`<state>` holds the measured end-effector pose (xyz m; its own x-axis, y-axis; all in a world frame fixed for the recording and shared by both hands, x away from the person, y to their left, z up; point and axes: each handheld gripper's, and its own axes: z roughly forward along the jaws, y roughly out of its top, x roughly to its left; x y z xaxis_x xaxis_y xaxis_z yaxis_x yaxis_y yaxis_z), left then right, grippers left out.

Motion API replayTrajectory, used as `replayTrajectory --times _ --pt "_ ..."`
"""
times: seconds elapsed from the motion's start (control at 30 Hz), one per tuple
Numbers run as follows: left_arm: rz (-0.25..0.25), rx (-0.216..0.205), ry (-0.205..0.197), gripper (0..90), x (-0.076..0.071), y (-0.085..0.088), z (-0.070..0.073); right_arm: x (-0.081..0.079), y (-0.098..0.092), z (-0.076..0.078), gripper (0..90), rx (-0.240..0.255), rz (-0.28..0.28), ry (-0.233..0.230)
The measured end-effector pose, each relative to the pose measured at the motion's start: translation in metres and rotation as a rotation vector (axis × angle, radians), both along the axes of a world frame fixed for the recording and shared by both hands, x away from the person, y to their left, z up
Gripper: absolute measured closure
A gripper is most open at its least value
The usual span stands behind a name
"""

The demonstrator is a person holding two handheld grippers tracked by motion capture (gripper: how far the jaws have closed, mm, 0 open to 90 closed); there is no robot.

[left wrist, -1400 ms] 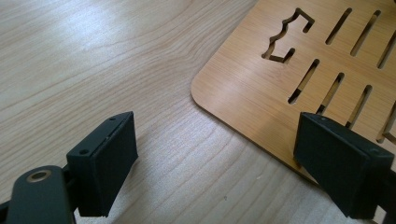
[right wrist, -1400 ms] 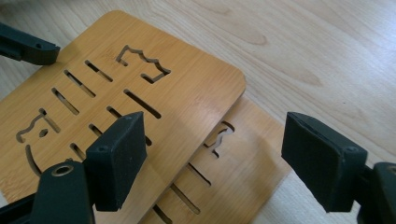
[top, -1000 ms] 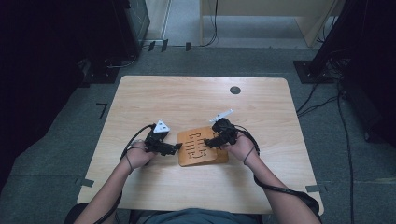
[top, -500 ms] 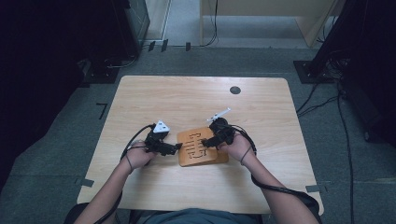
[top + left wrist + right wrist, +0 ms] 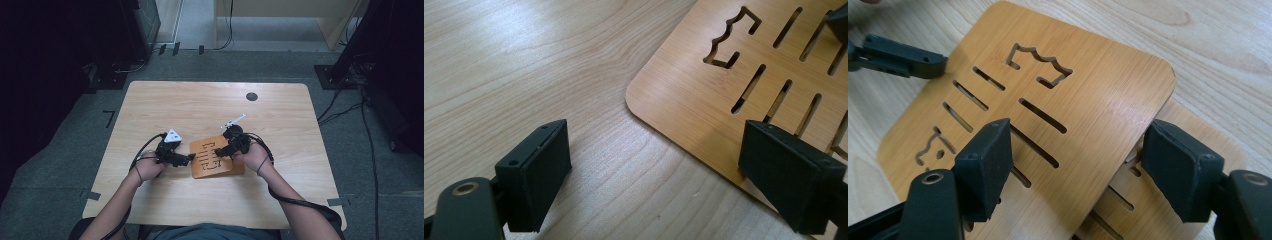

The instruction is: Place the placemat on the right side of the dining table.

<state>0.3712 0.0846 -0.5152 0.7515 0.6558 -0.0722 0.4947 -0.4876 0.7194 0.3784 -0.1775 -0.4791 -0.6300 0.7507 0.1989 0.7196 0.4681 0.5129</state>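
A slotted wooden board (image 5: 1048, 115) is flanked on the worktop (image 5: 200, 107) by the spread left gripper (image 5: 664, 180) and spread right gripper (image 5: 1075, 172), nothing pinched.

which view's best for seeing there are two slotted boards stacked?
Right gripper view: the top board sits skewed over the lower board, whose edge peeks out. Left gripper view shows one corner; the high view shows a small, far-off board.

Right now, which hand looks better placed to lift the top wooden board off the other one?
Probably the right gripper: its open jaws straddle the top board's raised edge. The left gripper sits at a corner, one jaw off the board.
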Motion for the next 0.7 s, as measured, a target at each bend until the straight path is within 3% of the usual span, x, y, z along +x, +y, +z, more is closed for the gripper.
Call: replayTrajectory --times 0.17,0.7 --pt "-0.006 0.003 -0.002 12.3 0.000 -0.001 0.001 -0.001 0.000 0.007 30.3 -0.003 -0.001 0.010" --pt "-0.024 -0.012 0.007 12.5 -0.002 -0.006 0.002 -0.015 -0.001 0.047 33.1 0.056 0.021 0.004"
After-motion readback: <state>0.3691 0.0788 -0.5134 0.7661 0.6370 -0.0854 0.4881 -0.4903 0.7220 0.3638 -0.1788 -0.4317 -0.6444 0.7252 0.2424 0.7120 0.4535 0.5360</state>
